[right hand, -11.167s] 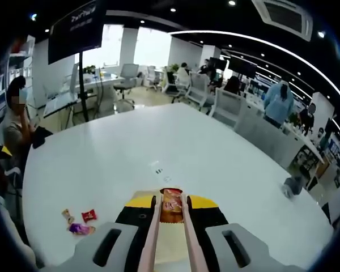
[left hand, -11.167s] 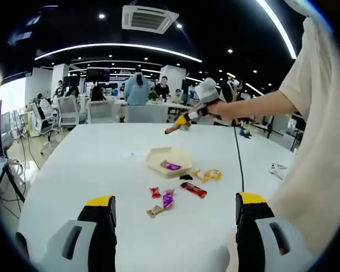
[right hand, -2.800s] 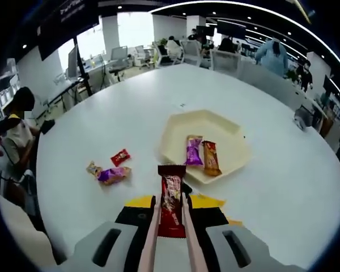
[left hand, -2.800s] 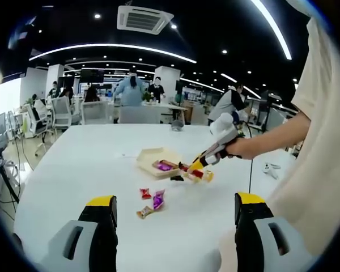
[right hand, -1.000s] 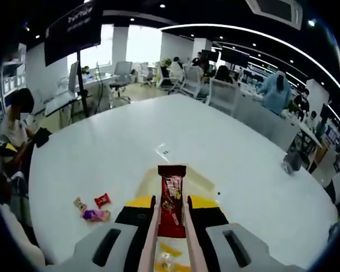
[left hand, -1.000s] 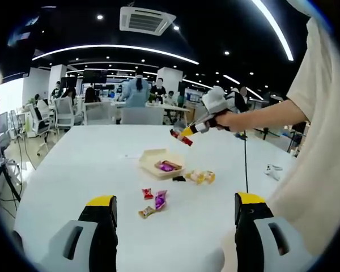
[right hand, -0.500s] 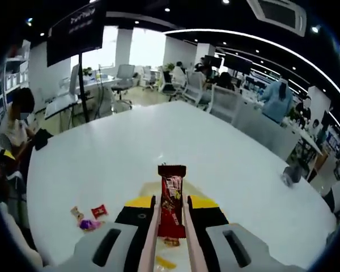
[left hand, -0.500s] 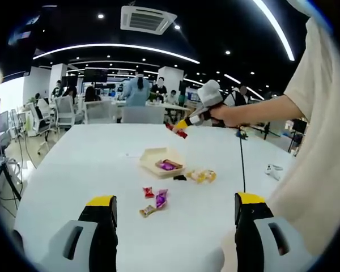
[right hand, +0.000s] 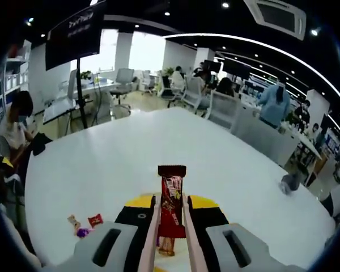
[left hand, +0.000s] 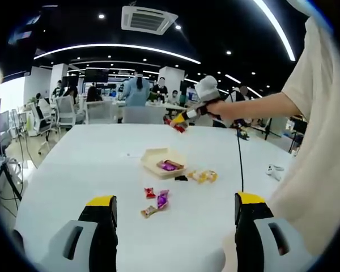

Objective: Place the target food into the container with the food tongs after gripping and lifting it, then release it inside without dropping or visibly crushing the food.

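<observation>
My right tongs (right hand: 171,226) pinch red bar (right hand: 171,209), pointing forward. Box (left hand: 162,161) sits below on bench (left hand: 73,170). Left tongs (left hand: 175,212) wide, far.

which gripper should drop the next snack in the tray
Right. The right gripper already holds the red bar in the tongs, raised over the tray. The left gripper is open and empty.

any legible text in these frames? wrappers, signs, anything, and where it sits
None reads clearly.
Red snack bar held in the food tongs: print on its wrapper, too blurred.
Dark hanging sign: pale lettering, too small to make out.
Loose candies on the table: wrappers too small.
</observation>
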`<state>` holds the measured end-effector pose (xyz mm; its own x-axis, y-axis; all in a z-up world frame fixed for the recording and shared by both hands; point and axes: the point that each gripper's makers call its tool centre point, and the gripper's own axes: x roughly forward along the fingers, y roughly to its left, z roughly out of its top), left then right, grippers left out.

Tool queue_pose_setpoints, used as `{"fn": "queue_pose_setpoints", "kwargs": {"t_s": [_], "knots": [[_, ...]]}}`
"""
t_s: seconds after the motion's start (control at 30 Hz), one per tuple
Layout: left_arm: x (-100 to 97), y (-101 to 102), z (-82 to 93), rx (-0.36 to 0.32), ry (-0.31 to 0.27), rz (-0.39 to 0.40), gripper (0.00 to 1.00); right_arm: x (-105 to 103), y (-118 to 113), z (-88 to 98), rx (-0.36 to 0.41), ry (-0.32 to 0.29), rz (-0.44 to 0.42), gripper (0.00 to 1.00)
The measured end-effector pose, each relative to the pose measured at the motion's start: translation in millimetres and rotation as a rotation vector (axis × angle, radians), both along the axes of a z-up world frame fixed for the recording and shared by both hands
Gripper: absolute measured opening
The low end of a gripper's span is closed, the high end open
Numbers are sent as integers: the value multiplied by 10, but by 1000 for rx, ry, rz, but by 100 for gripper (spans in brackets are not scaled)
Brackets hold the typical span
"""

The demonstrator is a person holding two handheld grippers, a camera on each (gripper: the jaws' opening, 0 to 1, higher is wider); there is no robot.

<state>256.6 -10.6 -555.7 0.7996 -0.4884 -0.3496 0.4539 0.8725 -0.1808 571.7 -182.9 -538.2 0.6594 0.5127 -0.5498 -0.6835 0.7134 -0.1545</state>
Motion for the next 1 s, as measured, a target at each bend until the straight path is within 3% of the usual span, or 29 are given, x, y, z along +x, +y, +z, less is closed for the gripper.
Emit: {"fn": "queue_pose_setpoints", "kwargs": {"t_s": [1.0], "knots": [[26, 25, 1, -3, -1, 3, 85, 291, 126, 331, 19, -59, 6, 22]]}}
